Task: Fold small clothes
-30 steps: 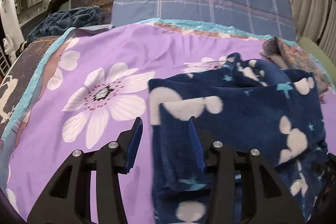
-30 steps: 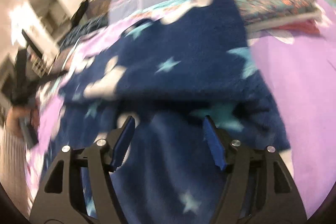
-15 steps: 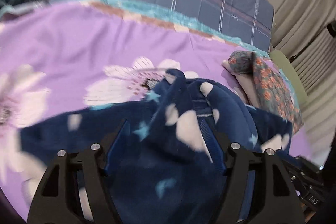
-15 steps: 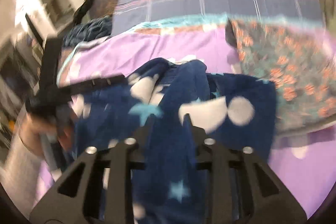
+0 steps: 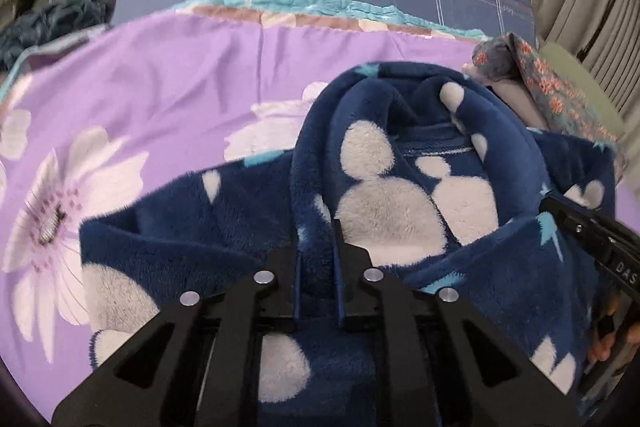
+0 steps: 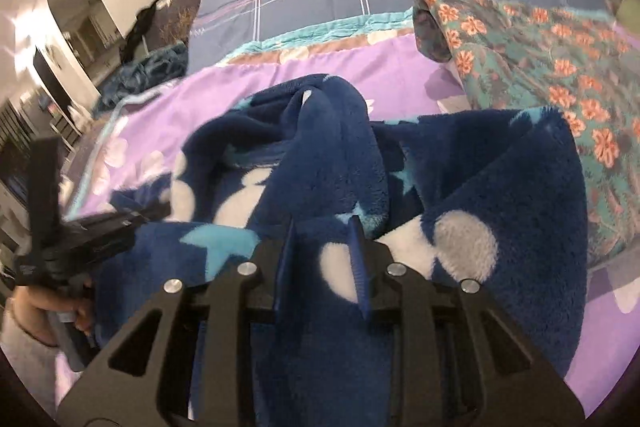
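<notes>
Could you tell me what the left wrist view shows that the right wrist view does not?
Only the left wrist view shows the large white flower print on the purple bedsheet. Only the right wrist view shows the lit room beside the bed. Both show the navy fleece garment with white spots, pinched by the left gripper and right gripper, and the teal floral fabric.

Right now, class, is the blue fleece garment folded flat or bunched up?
Bunched up. The fleece garment rises in thick rolled ridges on the purple sheet, with loose layers overlapping, and no flat, squared fold shows.
</notes>
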The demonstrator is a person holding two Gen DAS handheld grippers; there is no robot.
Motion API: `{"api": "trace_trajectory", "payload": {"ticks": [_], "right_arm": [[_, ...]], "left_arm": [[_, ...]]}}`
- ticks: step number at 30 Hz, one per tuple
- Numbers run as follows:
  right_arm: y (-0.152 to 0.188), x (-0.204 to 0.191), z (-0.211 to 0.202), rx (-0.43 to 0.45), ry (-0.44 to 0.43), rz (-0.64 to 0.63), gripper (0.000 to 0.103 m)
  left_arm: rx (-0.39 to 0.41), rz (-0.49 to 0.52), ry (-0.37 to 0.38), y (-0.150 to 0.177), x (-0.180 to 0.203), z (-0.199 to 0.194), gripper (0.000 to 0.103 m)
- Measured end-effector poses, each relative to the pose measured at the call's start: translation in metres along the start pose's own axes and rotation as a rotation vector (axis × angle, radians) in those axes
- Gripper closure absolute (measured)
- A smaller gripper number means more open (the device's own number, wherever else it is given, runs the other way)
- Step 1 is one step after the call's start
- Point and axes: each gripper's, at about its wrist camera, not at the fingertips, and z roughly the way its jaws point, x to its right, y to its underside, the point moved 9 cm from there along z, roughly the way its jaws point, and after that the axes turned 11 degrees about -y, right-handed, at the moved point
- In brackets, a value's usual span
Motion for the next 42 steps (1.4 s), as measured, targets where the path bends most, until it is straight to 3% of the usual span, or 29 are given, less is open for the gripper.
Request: {"api": "trace_trajectory", "payload": {"ticks": [3, 4, 7, 9, 10, 12, 14, 17, 21, 23, 26, 28, 30, 31, 32, 33, 35, 38, 42], "right_arm": [[-0.004, -0.004, -0.007, -0.002, 0.021, 0.002, 0.076], [-0.008, -0.005, -0.01, 0.01, 0.007, 0.012, 0.076], [-0.014, -0.009, -0.022, 0.052, -0.011, -0.006, 0.068], [-0.01, 0.002, -0.01, 0.023, 0.045, -0.012, 0.065], [-0.003, 0.009, 0.0, 0.0, 0.049, 0.012, 0.065], [0.002, 0.015, 0.007, 0.008, 0.056, 0.017, 0.065], [0.004, 0.013, 0.009, 0.013, 0.079, -0.016, 0.064], [0.006, 0.013, 0.013, -0.007, 0.103, -0.034, 0.063], [0.004, 0.008, -0.009, -0.015, 0.058, -0.007, 0.062], [0.009, -0.002, -0.043, 0.024, 0.033, -0.022, 0.05], [0.036, -0.011, -0.101, 0.094, 0.038, -0.112, 0.044], [0.068, 0.0, -0.122, 0.066, 0.067, -0.112, 0.04], [0.096, 0.027, -0.116, -0.013, 0.152, -0.051, 0.04], [0.108, 0.042, -0.109, -0.055, 0.191, -0.006, 0.04], [0.119, 0.055, -0.1, -0.083, 0.169, 0.056, 0.04], [0.119, 0.057, -0.102, -0.06, 0.146, 0.081, 0.04], [0.114, 0.053, -0.118, -0.038, 0.19, 0.119, 0.041], [0.112, 0.032, -0.148, 0.011, 0.167, 0.068, 0.043], [0.138, 0.026, -0.199, 0.069, 0.109, 0.06, 0.043]], "left_arm": [[0.047, 0.021, -0.072, -0.015, -0.004, -0.014, 0.069], [0.102, 0.007, -0.087, -0.023, -0.008, -0.028, 0.068], [0.201, -0.068, 0.001, -0.037, -0.01, -0.055, 0.067], [0.181, -0.086, 0.078, -0.035, -0.001, -0.052, 0.067], [0.129, -0.062, 0.111, -0.028, 0.01, -0.038, 0.067], [0.004, -0.016, 0.101, -0.004, 0.024, 0.001, 0.065], [0.07, 0.017, 0.057, 0.001, 0.03, 0.008, 0.065], [0.072, 0.044, 0.009, -0.001, 0.031, 0.0, 0.064], [0.119, 0.063, -0.013, 0.005, 0.024, -0.044, 0.053], [0.208, 0.066, 0.005, 0.022, 0.014, -0.09, 0.041], [0.285, 0.089, 0.002, 0.062, -0.009, -0.132, 0.027], [0.244, 0.1, -0.027, 0.087, -0.02, -0.127, 0.022], [0.095, 0.108, -0.165, 0.119, -0.041, -0.086, 0.017], [0.076, 0.094, -0.151, 0.125, -0.042, -0.079, 0.016], [0.073, 0.042, -0.114, 0.125, -0.047, -0.08, 0.017], [0.071, -0.002, -0.114, 0.124, -0.054, -0.088, 0.017], [0.098, -0.043, -0.132, 0.119, -0.06, -0.108, 0.017], [0.188, -0.033, -0.128, 0.125, -0.066, -0.146, 0.017], [0.171, -0.118, -0.058, 0.174, -0.086, -0.174, 0.017]]}}
